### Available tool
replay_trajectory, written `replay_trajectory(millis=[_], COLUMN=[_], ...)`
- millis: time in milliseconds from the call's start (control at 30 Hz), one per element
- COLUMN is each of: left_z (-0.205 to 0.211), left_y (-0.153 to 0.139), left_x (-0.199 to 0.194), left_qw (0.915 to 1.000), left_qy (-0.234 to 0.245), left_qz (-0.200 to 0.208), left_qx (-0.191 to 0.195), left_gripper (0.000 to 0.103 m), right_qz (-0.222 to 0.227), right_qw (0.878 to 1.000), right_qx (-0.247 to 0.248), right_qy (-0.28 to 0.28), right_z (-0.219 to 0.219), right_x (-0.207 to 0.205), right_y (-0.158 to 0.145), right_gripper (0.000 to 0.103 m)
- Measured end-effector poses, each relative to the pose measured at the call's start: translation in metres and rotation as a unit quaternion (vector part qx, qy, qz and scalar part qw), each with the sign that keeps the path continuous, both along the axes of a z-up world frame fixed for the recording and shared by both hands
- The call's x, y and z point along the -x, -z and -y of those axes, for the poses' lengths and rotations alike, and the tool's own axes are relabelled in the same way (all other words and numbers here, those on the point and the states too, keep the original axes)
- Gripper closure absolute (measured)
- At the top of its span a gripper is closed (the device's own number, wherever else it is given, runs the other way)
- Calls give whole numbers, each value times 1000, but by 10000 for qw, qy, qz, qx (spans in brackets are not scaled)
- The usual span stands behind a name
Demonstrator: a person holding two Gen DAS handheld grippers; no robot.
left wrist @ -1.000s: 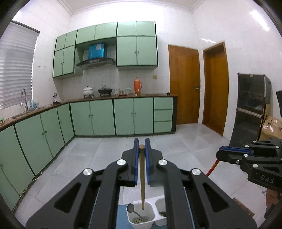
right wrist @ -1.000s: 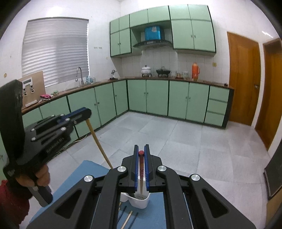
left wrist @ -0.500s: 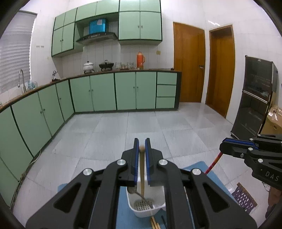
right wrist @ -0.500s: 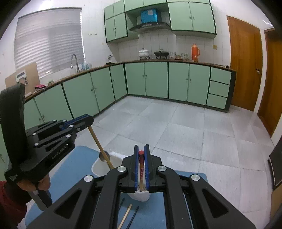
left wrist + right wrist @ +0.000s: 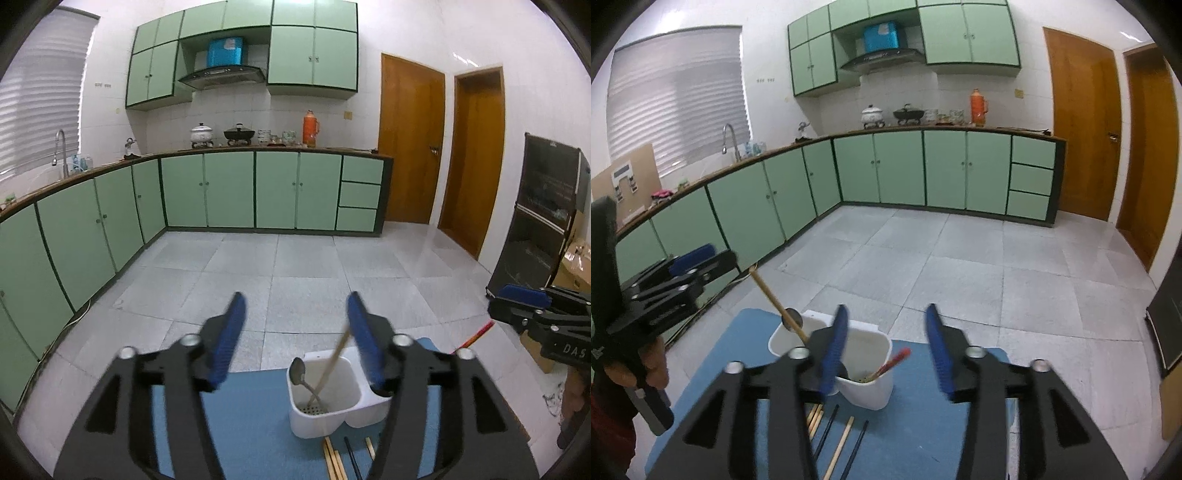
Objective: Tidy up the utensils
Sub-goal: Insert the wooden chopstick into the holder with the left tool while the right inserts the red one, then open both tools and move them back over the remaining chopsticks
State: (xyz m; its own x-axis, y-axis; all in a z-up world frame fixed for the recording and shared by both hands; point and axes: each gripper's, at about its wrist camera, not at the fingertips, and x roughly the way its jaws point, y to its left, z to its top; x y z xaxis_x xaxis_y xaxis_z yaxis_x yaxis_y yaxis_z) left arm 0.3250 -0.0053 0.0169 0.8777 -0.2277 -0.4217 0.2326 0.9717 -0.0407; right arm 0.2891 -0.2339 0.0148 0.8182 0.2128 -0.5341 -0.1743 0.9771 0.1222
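Both the left gripper [image 5: 295, 325] and right gripper [image 5: 886, 332] are spread wide, holding nothing, above the white caddy [image 5: 325, 417] on the blue mat [image 5: 251, 417], where a wooden stick [image 5: 332, 363], spoon [image 5: 297, 371] and red chopstick [image 5: 892, 363] lean, loose chopsticks [image 5: 842, 439] lying just before it.
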Motion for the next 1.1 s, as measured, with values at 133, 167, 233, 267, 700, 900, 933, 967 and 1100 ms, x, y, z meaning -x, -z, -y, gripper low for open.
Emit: replay_trajectory(millis=[133, 167, 233, 267, 700, 900, 933, 967, 1100], left_z=[-8, -9, -12, -13, -19, -25, -27, -28, -34], left_y=[-3, -3, 0, 1, 85, 130, 136, 141, 160], left_x=[24, 30, 43, 49, 139, 165, 169, 171, 183], left_qw=[9999, 9999, 9997, 9997, 9969, 9916, 9903, 9896, 9860], left_qy=[-66, -92, -144, -165, -366, -470, -499, -520, -604], left_qz=[106, 115, 125, 124, -616, -1089, -1175, -1226, -1445], left_qx=[73, 85, 119, 131, -325, -517, -539, -549, -572], left_gripper=[24, 20, 16, 14, 8, 8, 8, 8, 8], right_qz=[102, 109, 142, 167, -191, -672, -703, -740, -942], right_qw=[9999, 9998, 9997, 9997, 9982, 9956, 9952, 9948, 9930], right_qx=[-65, -69, -41, -17, 372, 490, 516, 540, 522], right_qy=[111, 134, 170, 184, 439, 443, 442, 453, 488], right_z=[11, 12, 13, 12, -6, -22, -25, -29, -38], right_x=[21, 27, 40, 47, 138, 164, 168, 172, 185], right_y=[0, 2, 6, 9, 85, 135, 141, 148, 171], right_gripper=[32, 27, 18, 16, 6, 6, 6, 6, 6])
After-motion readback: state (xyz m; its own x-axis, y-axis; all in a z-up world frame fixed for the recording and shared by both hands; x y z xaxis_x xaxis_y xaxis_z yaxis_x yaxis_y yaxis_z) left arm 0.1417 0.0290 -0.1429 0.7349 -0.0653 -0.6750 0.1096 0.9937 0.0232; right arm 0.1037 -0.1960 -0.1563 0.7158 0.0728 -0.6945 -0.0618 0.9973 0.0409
